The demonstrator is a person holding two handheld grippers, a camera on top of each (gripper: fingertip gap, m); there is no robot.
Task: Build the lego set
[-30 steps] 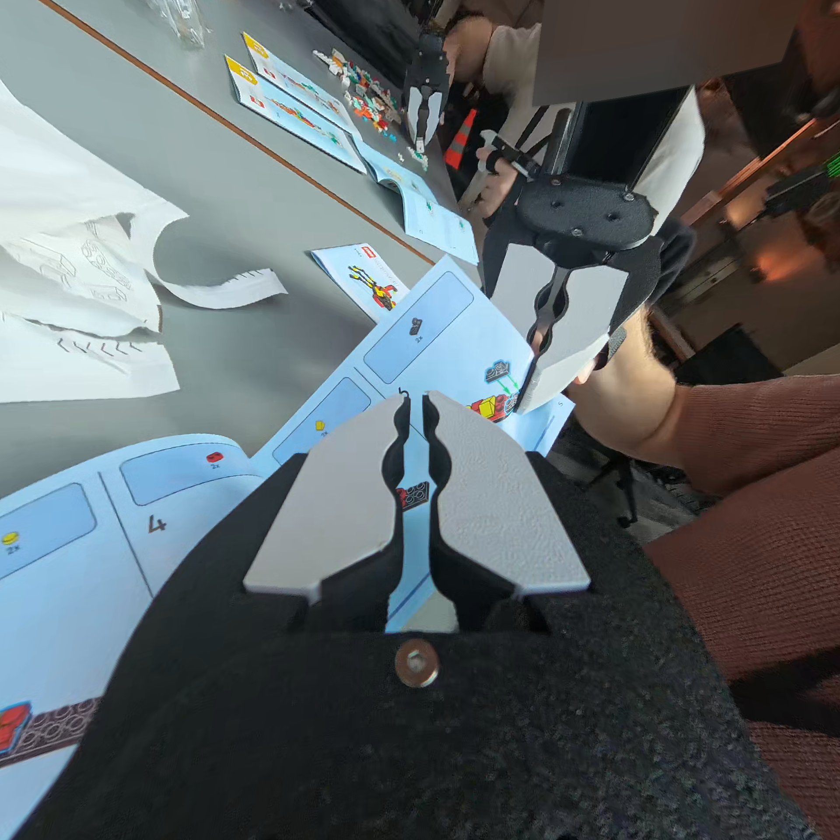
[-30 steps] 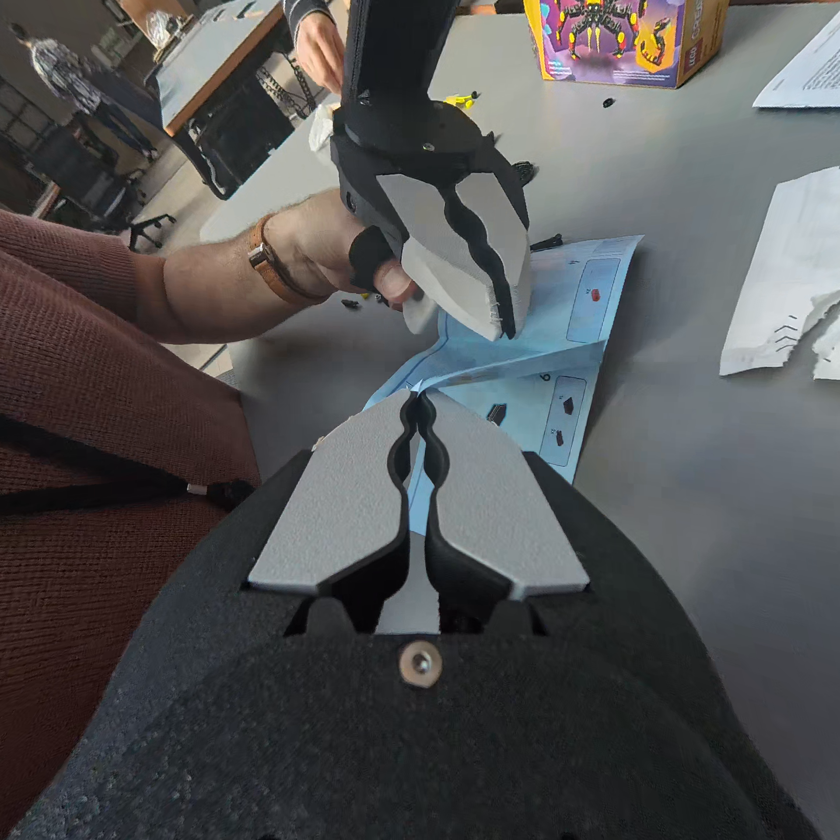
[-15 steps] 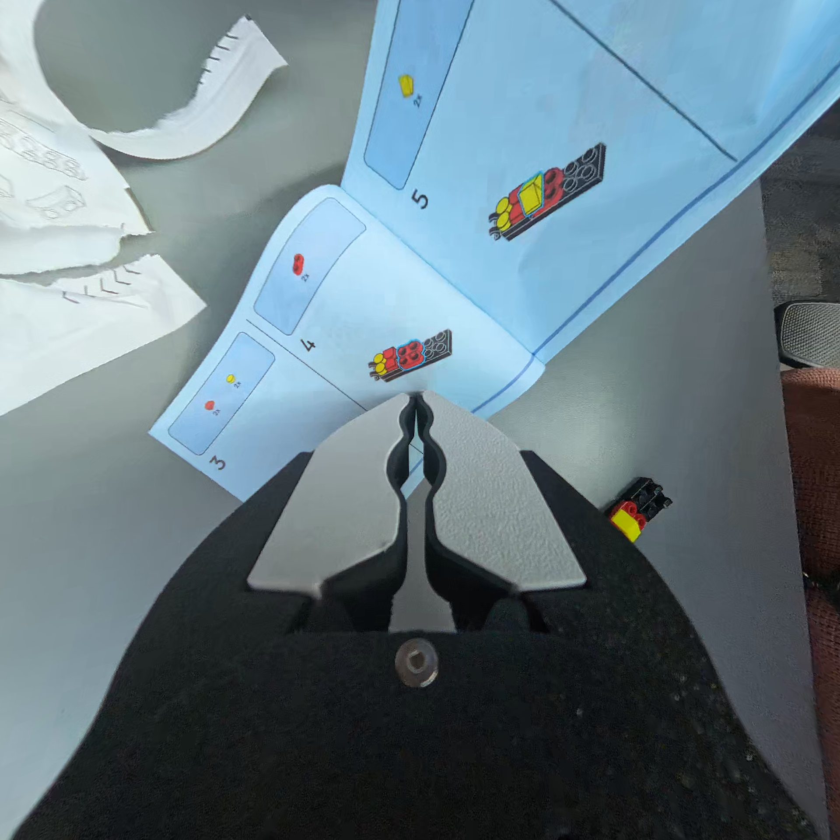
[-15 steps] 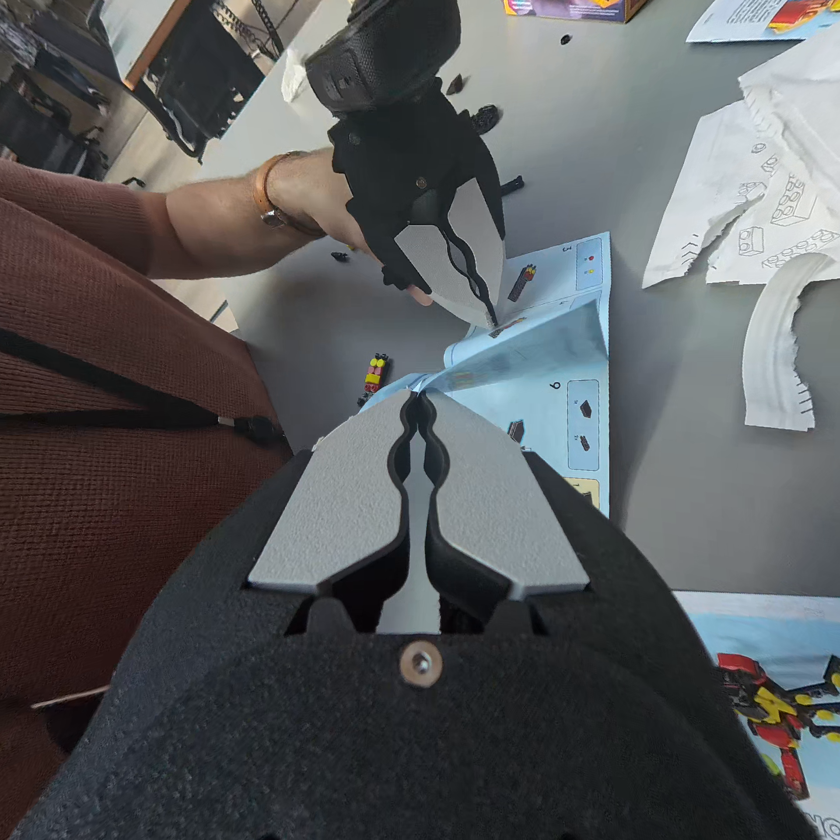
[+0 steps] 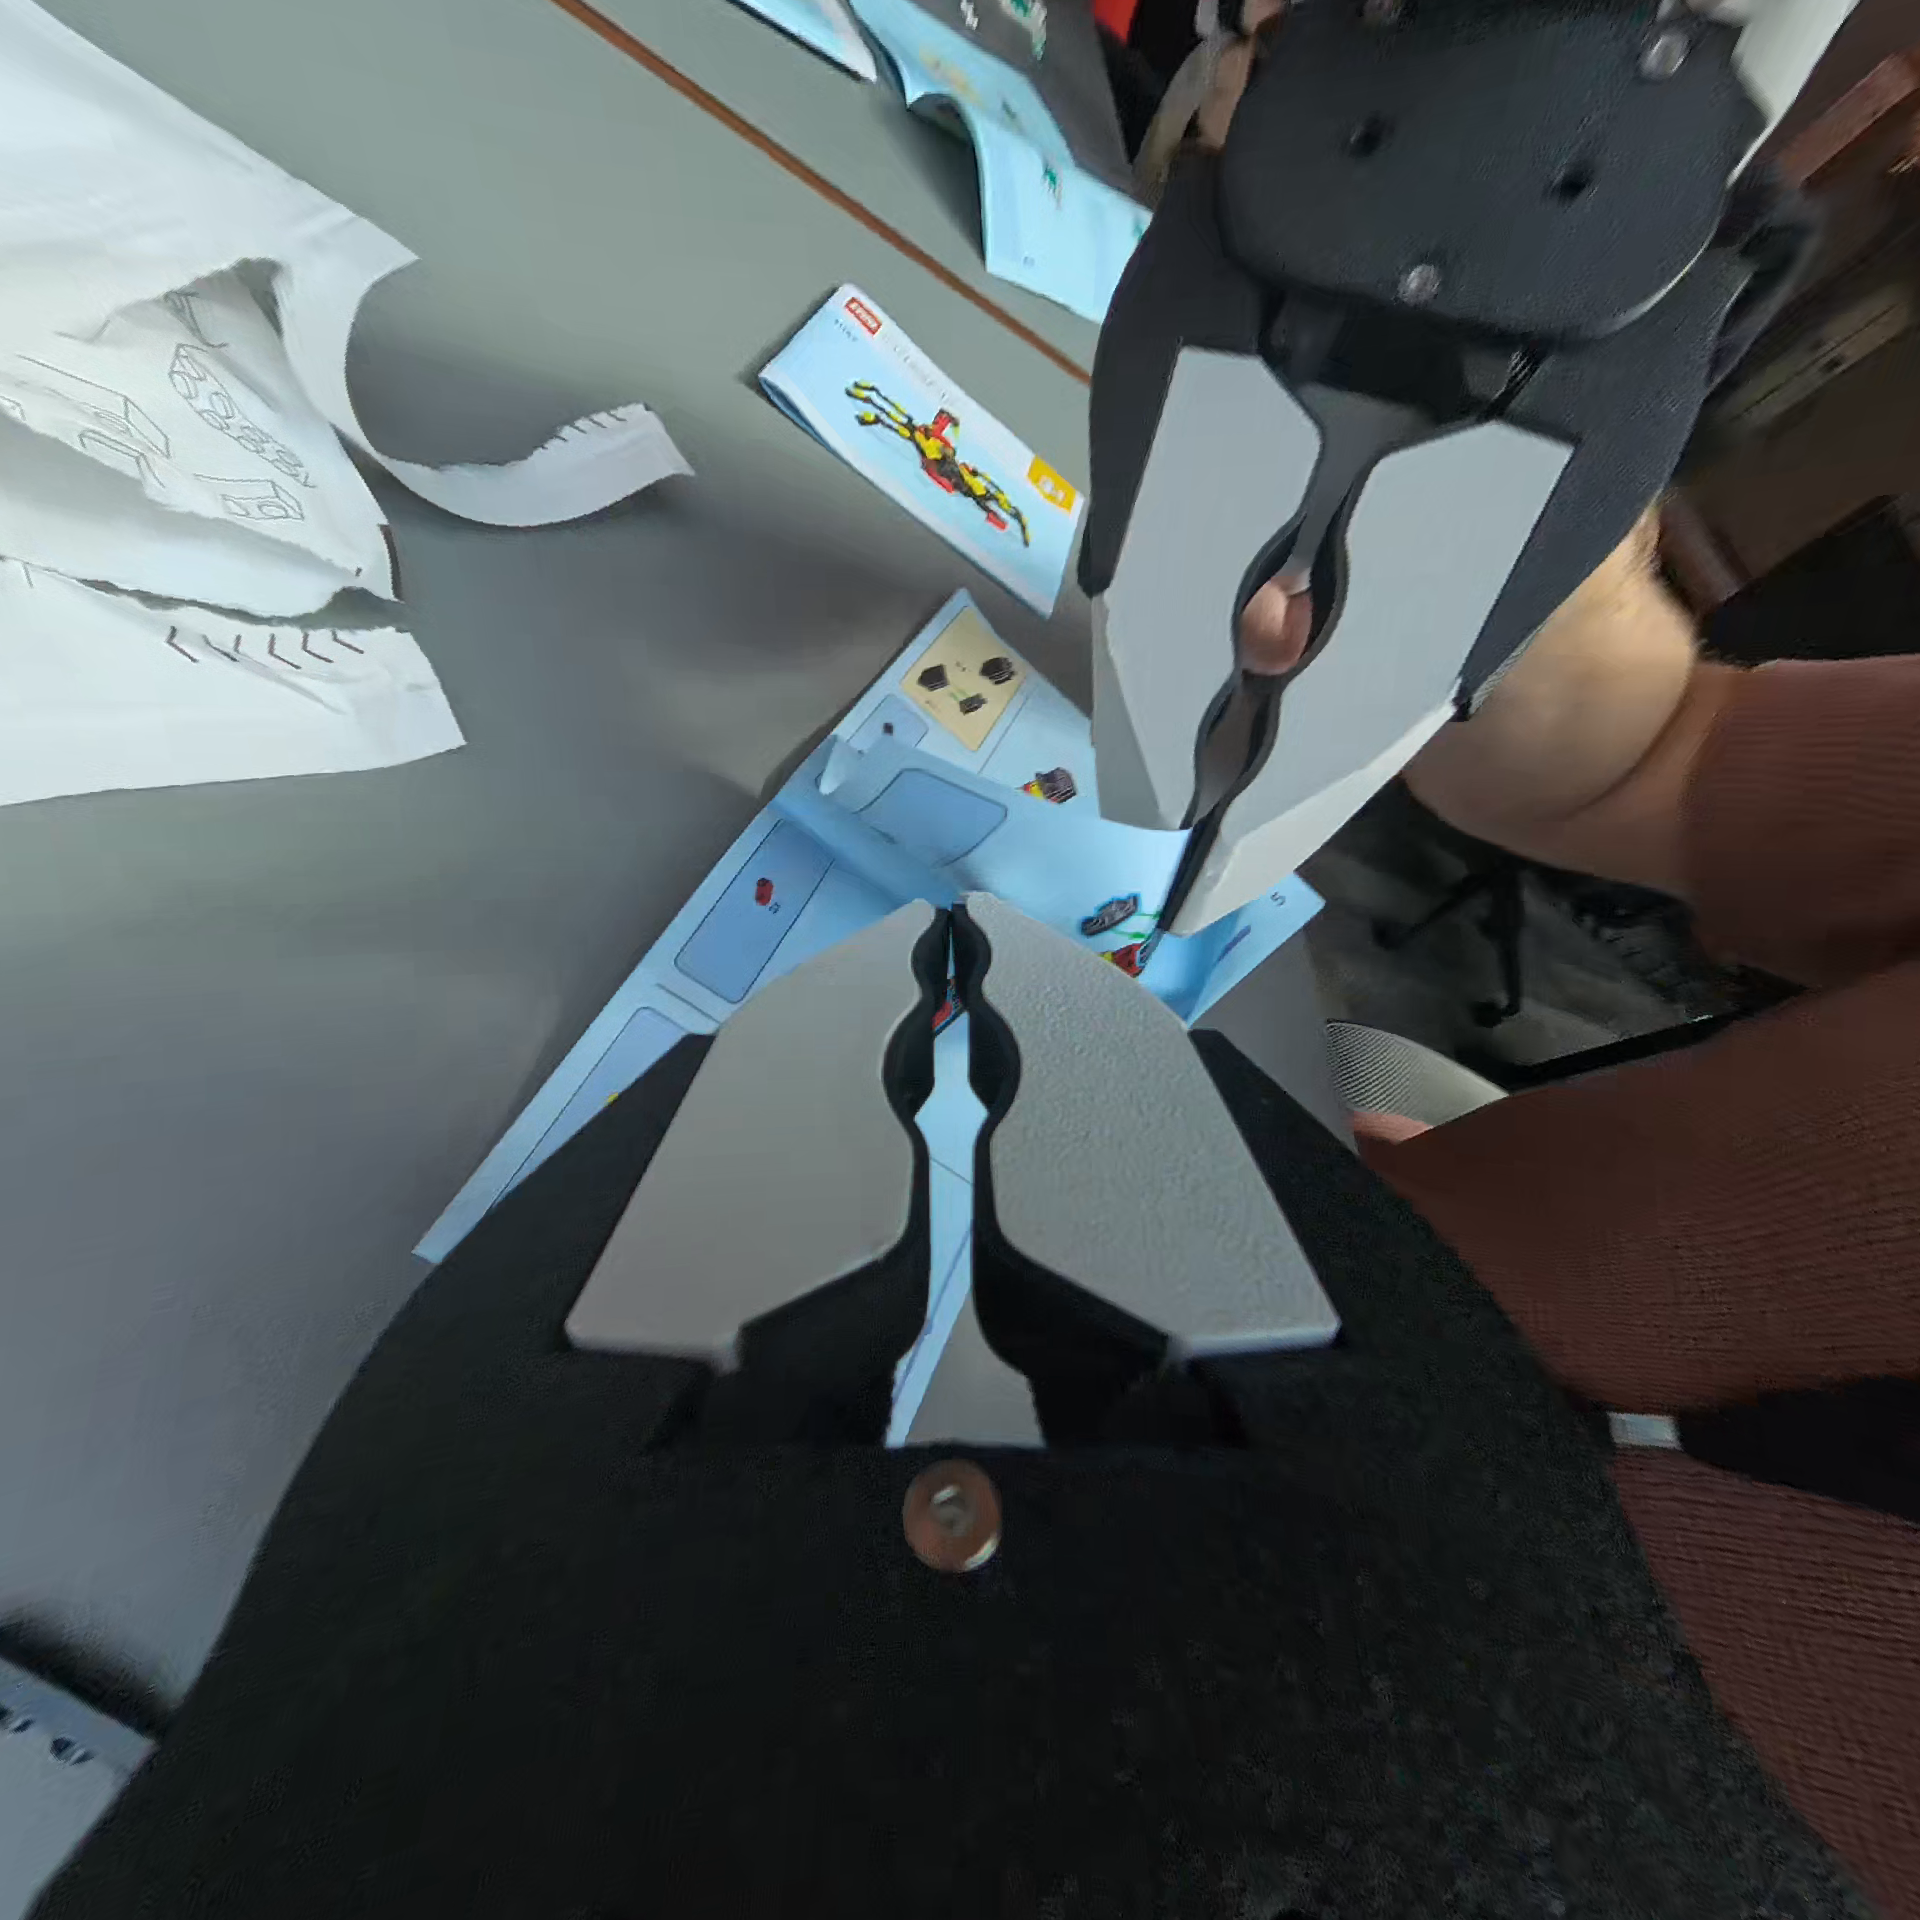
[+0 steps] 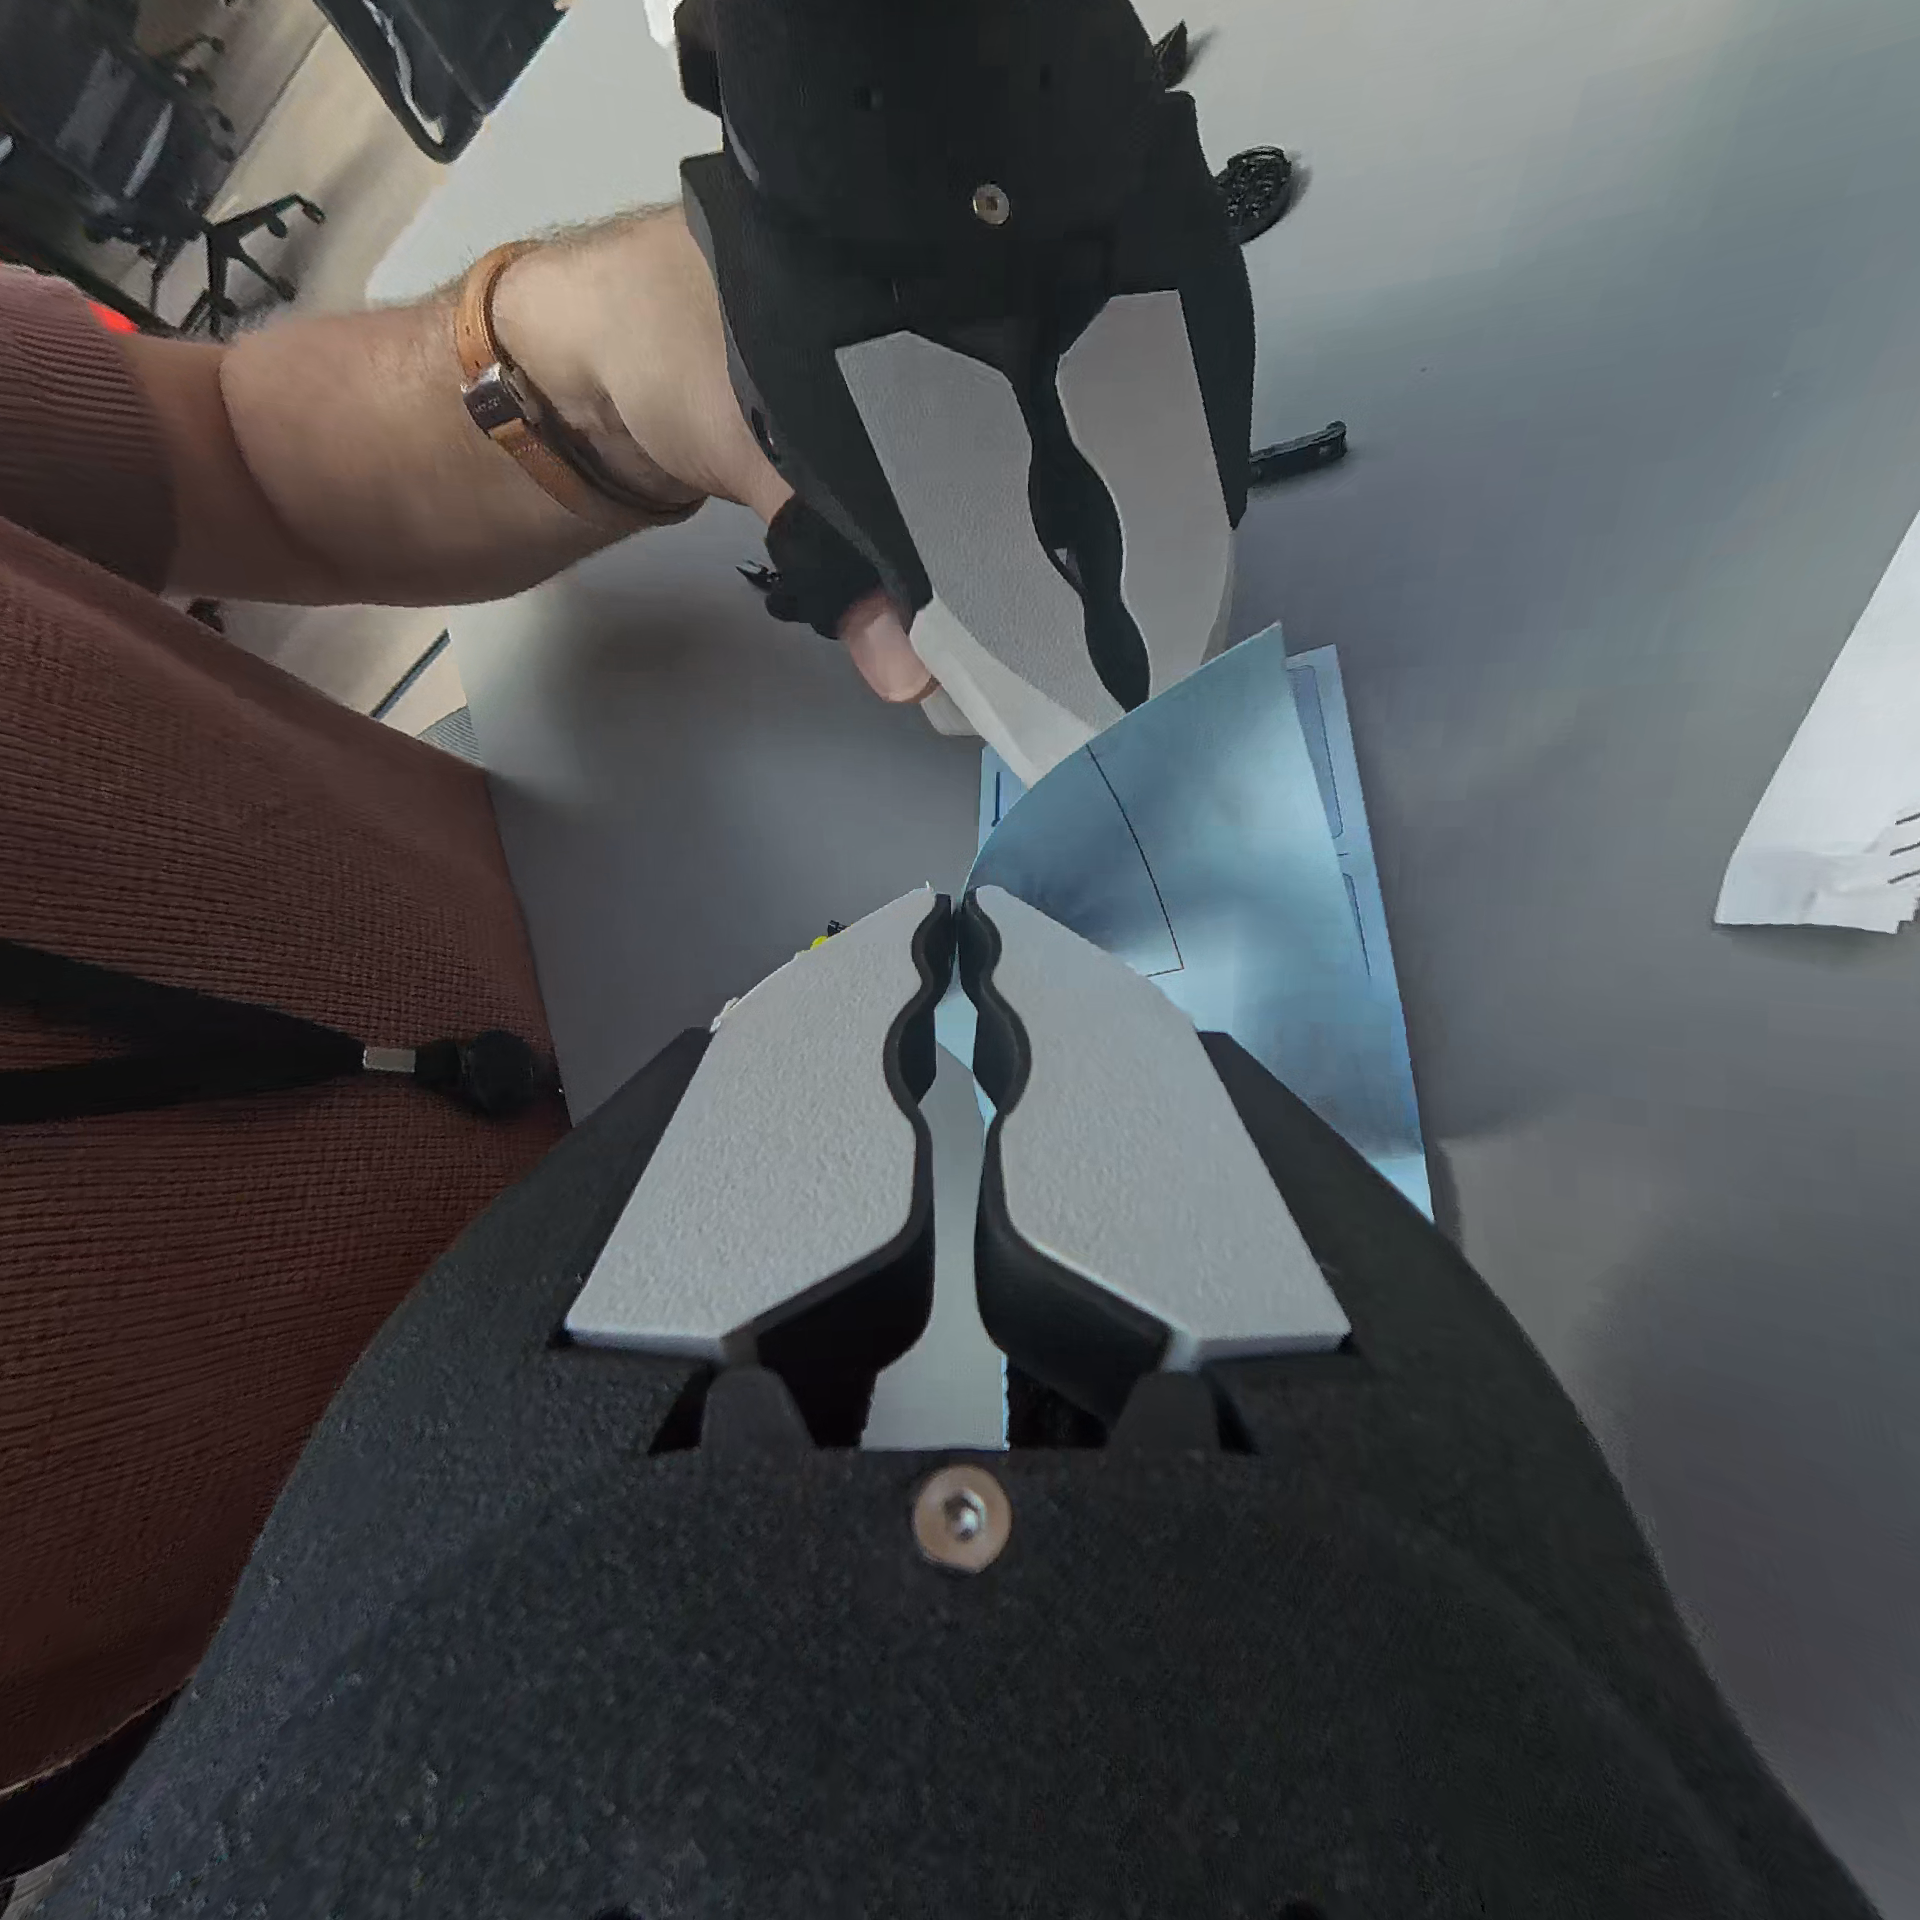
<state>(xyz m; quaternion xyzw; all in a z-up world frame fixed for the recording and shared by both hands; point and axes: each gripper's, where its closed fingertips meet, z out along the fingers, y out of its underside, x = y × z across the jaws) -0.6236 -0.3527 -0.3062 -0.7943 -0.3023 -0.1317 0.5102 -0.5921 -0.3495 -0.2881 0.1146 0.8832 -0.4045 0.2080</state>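
Note:
A blue instruction booklet lies open at the near table edge. My right gripper is shut on the edge of one of its pages, which curls up from the tips. My left gripper is shut, its tips over the booklet; in the right wrist view its tips touch the raised page's top edge, and I cannot tell whether it pinches it. The right gripper also shows in the left wrist view, close by. A bit of a small yellow lego piece peeks out beside my right finger.
Torn white paper bags lie to the left, one more to the right. A second small booklet and other booklets lie farther off. Loose black parts are behind the left gripper. The person's maroon sleeve is beside me.
The left gripper swung from looking down on the open booklet to facing the right gripper. The two grippers came close together. The page held by the right gripper curls up higher.

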